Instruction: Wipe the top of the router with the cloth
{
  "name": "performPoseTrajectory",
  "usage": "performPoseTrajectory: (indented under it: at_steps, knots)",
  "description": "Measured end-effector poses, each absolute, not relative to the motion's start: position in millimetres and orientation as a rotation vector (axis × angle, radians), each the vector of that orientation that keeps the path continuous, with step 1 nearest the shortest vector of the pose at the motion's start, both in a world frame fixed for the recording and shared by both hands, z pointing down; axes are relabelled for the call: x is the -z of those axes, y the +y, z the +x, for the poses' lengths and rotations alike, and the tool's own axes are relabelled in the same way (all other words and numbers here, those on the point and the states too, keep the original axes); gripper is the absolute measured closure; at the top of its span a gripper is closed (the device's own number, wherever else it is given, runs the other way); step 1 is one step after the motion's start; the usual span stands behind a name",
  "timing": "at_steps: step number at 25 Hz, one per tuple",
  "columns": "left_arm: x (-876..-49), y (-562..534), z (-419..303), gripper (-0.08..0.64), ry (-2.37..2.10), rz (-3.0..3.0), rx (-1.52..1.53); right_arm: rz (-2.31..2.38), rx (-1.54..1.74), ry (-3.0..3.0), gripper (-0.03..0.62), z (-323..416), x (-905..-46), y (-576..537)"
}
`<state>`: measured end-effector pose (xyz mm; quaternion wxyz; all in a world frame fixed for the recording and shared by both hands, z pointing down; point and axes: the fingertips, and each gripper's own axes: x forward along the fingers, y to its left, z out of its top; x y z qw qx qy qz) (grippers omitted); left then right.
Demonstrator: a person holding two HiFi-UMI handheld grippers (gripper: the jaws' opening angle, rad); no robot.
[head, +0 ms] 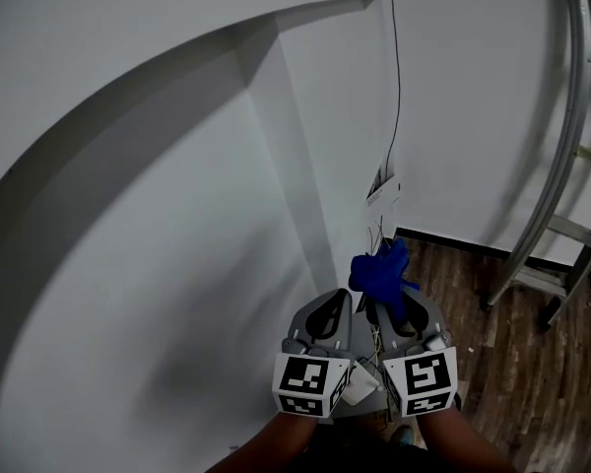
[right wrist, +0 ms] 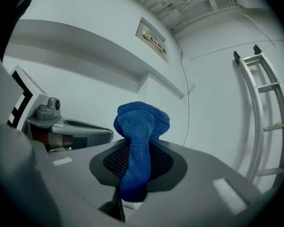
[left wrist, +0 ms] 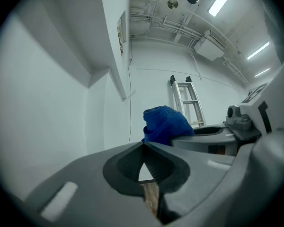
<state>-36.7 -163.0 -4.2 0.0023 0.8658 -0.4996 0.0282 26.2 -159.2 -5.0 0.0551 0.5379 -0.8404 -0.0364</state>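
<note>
A blue cloth [head: 382, 274] is bunched up between the jaws of my right gripper [head: 399, 302], which is shut on it. In the right gripper view the cloth [right wrist: 138, 126] bulges out past the jaw tips of my right gripper [right wrist: 135, 143] and hangs down through them. My left gripper [head: 337, 302] sits close beside it on the left, shut with nothing in it; its jaw tips meet in the left gripper view [left wrist: 143, 148]. A small white box [head: 384, 190] with a thin cable [head: 398, 67] running up is fixed to the wall ahead of both grippers; I cannot tell if it is the router.
A white wall [head: 177, 264] with a slanting ledge [head: 246, 57] fills the left and middle. An aluminium ladder [head: 571, 215] leans at the right over dark wooden floor [head: 512, 382]. A small sign [right wrist: 154, 40] hangs on the wall.
</note>
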Motion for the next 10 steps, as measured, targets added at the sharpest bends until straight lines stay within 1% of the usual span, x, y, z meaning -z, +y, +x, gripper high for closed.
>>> performPoseTrajectory:
  at_steps: [10]
  knots:
    - [3.6,-173.7,-40.2,0.559,-1.547,2.72,-0.103,1.621,0.125,-2.56,0.488,25.1,12.4,-170.8]
